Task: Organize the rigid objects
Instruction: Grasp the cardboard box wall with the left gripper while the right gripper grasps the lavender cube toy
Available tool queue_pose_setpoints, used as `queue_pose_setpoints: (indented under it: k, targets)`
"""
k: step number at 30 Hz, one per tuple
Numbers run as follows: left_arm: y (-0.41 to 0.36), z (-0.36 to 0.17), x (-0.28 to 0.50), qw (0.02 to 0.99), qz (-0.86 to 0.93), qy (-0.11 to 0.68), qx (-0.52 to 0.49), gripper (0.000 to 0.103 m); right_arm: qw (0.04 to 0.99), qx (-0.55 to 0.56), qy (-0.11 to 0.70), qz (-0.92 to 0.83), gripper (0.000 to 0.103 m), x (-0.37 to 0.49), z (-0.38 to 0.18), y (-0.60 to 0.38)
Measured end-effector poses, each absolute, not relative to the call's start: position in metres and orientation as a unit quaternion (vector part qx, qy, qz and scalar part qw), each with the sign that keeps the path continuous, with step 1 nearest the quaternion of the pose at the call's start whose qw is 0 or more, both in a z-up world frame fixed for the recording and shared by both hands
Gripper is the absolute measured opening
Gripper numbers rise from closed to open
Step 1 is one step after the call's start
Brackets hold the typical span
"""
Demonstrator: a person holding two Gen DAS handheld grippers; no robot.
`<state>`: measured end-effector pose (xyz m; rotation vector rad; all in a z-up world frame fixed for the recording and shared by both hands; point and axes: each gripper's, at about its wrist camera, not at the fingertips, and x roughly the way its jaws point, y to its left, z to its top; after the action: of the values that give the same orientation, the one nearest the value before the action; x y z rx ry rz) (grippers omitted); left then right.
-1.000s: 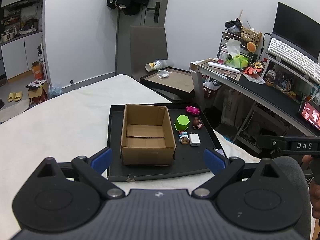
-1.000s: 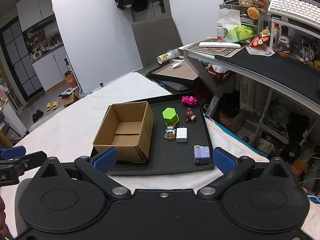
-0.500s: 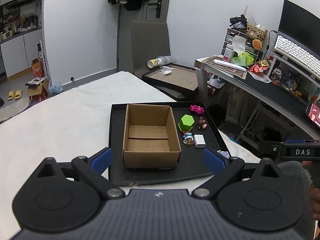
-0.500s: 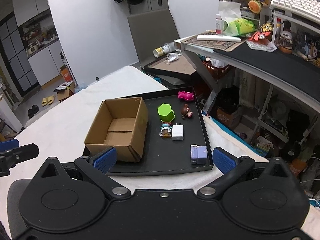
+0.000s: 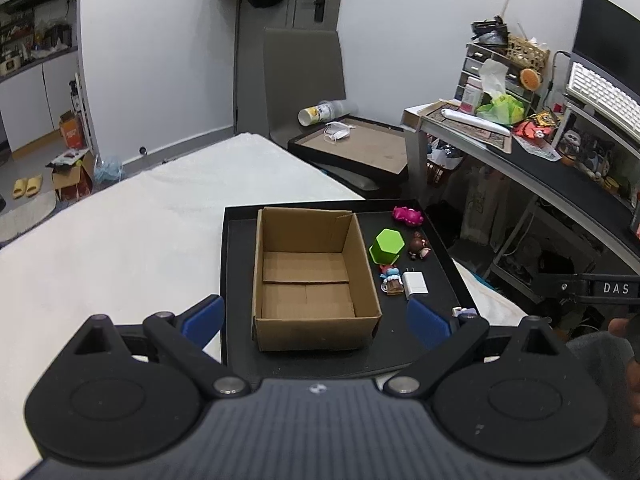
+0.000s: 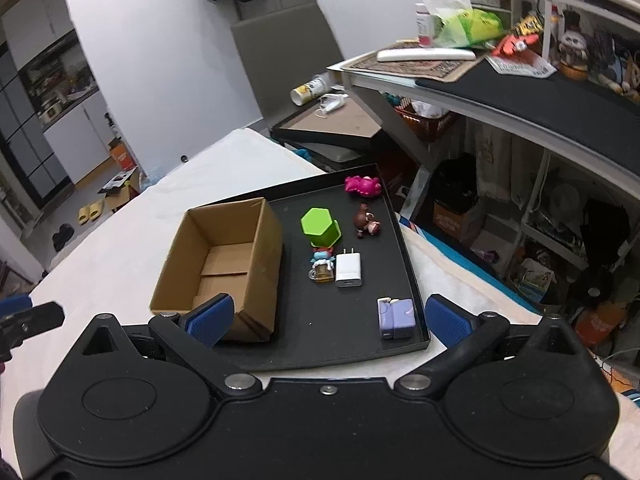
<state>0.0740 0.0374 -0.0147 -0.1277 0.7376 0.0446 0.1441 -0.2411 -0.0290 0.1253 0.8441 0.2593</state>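
Note:
An empty open cardboard box [image 5: 312,276] [image 6: 228,260] stands on the left of a black tray [image 5: 236,264] [image 6: 344,332]. To its right lie a green hexagonal cup [image 5: 386,246] [image 6: 320,227], a pink toy [image 5: 408,215] [image 6: 362,186], a brown figurine [image 5: 418,246] [image 6: 366,221], a small blue-haired figure [image 5: 390,278] [image 6: 322,266], a white charger [image 5: 415,284] [image 6: 349,269] and a purple block [image 6: 396,318]. My left gripper [image 5: 316,320] is open, just short of the box. My right gripper [image 6: 328,316] is open over the tray's near edge.
The tray lies on a white-covered surface [image 5: 120,248]. A grey chair [image 5: 304,80] and a second tray [image 5: 356,148] stand behind it. A cluttered desk [image 6: 520,80] runs along the right, with bags and boxes underneath [image 6: 452,216].
Both grippers have moved forward toward the tray; the box and toys look larger and lower in both views. Nothing has been grasped.

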Motion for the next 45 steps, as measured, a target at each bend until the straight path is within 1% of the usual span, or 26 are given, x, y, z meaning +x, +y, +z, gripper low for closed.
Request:
queue_pose_setpoints:
  k: [1, 6, 11, 15, 22, 24, 26, 28, 31, 37, 39, 40, 42, 45]
  targets:
    - [0.041, -0.017, 0.078, 0.929, 0.023, 0.364, -0.068, 0.097, 0.901, 0.061, 0.412, 0.122, 0.102, 0.148, -0.032, -0.242]
    - [0.051, -0.026, 0.091, 0.924, 0.026, 0.369, -0.091, 0.097, 0.887, 0.076, 0.441, 0.115, 0.090, 0.168, -0.047, -0.243]
    - [0.061, -0.039, 0.107, 0.915, 0.036, 0.387, -0.109, 0.097, 0.871, 0.094, 0.471, 0.103, 0.087, 0.188, -0.065, -0.248]
    - [0.068, -0.048, 0.118, 0.909, 0.035, 0.398, -0.121, 0.097, 0.855, 0.107, 0.498, 0.097, 0.076, 0.203, -0.079, -0.250]
    - [0.077, -0.071, 0.140, 0.896, 0.034, 0.420, -0.137, 0.095, 0.839, 0.110, 0.527, 0.086, 0.073, 0.225, -0.094, -0.251]
    - [0.080, -0.078, 0.145, 0.890, 0.035, 0.429, -0.148, 0.094, 0.833, 0.110, 0.536, 0.082, 0.070, 0.232, -0.099, -0.251]
    - [0.084, -0.083, 0.150, 0.887, 0.037, 0.433, -0.155, 0.093, 0.827, 0.115, 0.544, 0.082, 0.069, 0.238, -0.104, -0.252]
    - [0.086, -0.087, 0.154, 0.886, 0.037, 0.437, -0.151, 0.092, 0.823, 0.115, 0.551, 0.079, 0.066, 0.244, -0.108, -0.252]
    - [0.089, -0.092, 0.159, 0.883, 0.038, 0.443, -0.153, 0.091, 0.819, 0.111, 0.557, 0.076, 0.066, 0.252, -0.112, -0.251]
    - [0.093, -0.105, 0.171, 0.874, 0.041, 0.458, -0.158, 0.080, 0.814, 0.110, 0.567, 0.069, 0.066, 0.264, -0.120, -0.252]
    - [0.096, -0.109, 0.174, 0.872, 0.044, 0.461, -0.161, 0.073, 0.811, 0.110, 0.571, 0.066, 0.066, 0.268, -0.123, -0.252]
    - [0.097, -0.112, 0.175, 0.870, 0.045, 0.463, -0.164, 0.072, 0.809, 0.111, 0.573, 0.065, 0.065, 0.270, -0.125, -0.253]
    - [0.101, -0.117, 0.178, 0.866, 0.047, 0.468, -0.170, 0.065, 0.805, 0.113, 0.579, 0.065, 0.061, 0.273, -0.129, -0.254]
    - [0.105, -0.125, 0.183, 0.860, 0.049, 0.475, -0.180, 0.061, 0.794, 0.121, 0.593, 0.064, 0.054, 0.277, -0.137, -0.257]
